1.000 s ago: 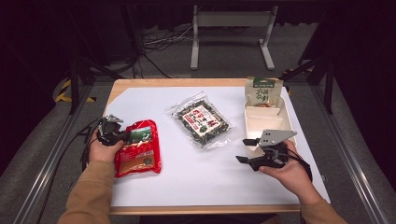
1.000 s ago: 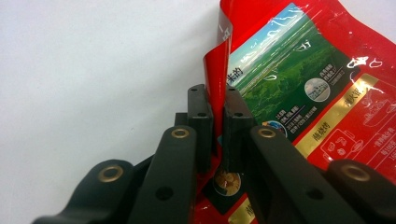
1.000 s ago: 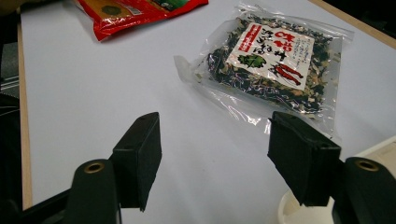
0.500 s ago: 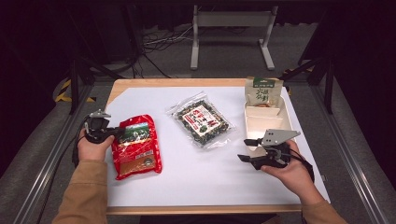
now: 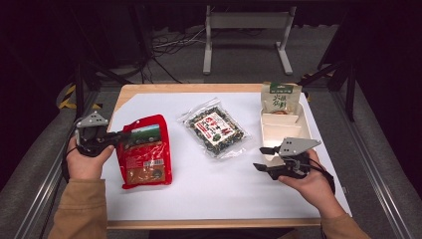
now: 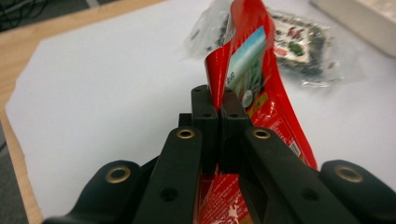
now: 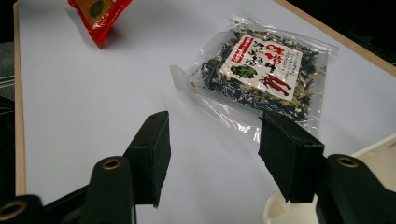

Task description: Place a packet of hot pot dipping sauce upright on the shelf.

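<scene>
Between the pressed-together jaws of the left gripper: 1 red pouch, pinched at its upper left corner, long axis running away from the tool toward the table's near edge, lower end apparently resting on the white table. Ahead of the right gripper, jaws spread and empty, having just been closing somewhat: 1 clear seaweed packet, flat, near. Beside that gripper: 1 white tray, its likely destination.

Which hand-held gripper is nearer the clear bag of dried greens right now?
Right. The right hand-held gripper sits open beside the clear bag; the left hand-held gripper is farther off, shut on the red pouch.
</scene>
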`<move>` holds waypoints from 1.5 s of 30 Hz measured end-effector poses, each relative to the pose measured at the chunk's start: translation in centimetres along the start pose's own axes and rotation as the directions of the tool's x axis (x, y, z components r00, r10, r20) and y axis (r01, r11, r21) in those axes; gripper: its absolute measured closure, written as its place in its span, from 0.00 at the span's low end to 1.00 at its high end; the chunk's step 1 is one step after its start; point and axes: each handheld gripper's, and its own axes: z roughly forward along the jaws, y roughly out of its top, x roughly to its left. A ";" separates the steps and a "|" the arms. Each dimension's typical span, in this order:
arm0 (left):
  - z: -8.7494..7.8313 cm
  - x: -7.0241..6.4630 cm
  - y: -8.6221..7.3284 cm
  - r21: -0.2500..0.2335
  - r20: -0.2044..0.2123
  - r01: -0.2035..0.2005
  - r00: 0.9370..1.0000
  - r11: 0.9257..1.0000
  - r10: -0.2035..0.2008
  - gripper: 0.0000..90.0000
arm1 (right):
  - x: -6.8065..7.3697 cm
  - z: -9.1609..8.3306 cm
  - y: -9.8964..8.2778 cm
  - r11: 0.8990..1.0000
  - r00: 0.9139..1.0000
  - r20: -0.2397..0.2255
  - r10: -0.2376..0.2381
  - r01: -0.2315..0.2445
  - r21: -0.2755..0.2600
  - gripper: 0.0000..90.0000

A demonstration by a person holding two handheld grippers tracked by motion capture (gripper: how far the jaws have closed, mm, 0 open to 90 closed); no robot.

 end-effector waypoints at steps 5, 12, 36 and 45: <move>-1.3 -1.6 0.8 -0.014 0.009 -0.051 0.999 0.999 0.051 0.98 | -0.1 -0.2 0.2 1.000 1.000 0.009 -0.013 0.013 -0.008 0.48; -3.4 -4.0 1.5 -0.042 0.015 -0.118 0.993 0.992 0.118 0.98 | 0.0 -0.4 0.5 1.000 1.000 0.011 -0.022 0.022 -0.018 0.49; -0.7 -10.2 5.0 -0.162 0.194 -0.259 0.938 0.952 0.288 0.98 | 0.5 -1.0 1.1 0.996 1.000 0.013 -0.020 0.021 -0.092 0.46; 1.2 -12.6 6.6 -0.206 0.271 -0.285 0.903 0.936 0.334 0.98 | 0.8 -1.2 1.3 0.994 1.000 -0.008 -0.010 0.009 -0.106 0.43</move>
